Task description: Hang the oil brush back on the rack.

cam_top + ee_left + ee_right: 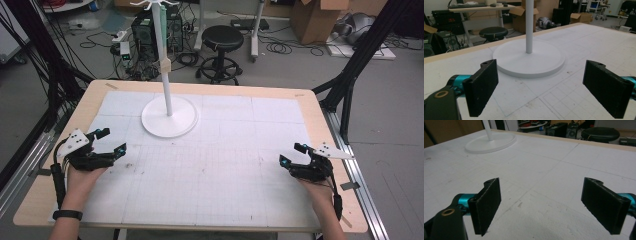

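Left gripper and right gripper, jaws apart w/ nothing between, flank white stand; approach its pole squarely.

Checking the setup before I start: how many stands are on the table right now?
1. A white stand, round base with an upright pole, sits on the table's far side, left of centre, ahead of the open left gripper. Nothing appears hidden.

A stand sits on the table toward its far left, a stool behind.
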Demonstrator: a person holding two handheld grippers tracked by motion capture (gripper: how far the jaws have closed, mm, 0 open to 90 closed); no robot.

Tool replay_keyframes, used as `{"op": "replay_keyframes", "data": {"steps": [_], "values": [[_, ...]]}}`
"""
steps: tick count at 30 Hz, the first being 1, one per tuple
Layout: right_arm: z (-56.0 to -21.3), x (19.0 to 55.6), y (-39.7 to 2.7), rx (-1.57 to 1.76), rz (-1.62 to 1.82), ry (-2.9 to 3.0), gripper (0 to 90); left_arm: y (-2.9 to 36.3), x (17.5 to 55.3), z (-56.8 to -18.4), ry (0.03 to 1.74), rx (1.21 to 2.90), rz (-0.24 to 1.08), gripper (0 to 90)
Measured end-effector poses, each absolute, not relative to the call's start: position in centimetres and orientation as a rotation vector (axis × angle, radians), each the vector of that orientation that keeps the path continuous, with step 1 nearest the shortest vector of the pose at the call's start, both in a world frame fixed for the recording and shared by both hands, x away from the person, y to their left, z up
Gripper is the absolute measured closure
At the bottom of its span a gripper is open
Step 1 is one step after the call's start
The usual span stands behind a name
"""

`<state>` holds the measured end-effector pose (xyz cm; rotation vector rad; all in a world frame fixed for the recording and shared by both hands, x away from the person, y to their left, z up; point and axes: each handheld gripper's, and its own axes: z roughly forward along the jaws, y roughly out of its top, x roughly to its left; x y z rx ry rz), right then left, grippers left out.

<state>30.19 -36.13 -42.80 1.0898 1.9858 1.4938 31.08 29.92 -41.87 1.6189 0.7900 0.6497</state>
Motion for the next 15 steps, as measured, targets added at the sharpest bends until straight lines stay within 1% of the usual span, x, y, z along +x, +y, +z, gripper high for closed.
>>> {"op": "replay_keyframes", "data": {"steps": [15], "values": [[-42.73,30.31,-36.44,1.096,1.51,1.959,15.4,29.86,31.04,-41.88,0.787,1.638,0.651,13.6]]}}
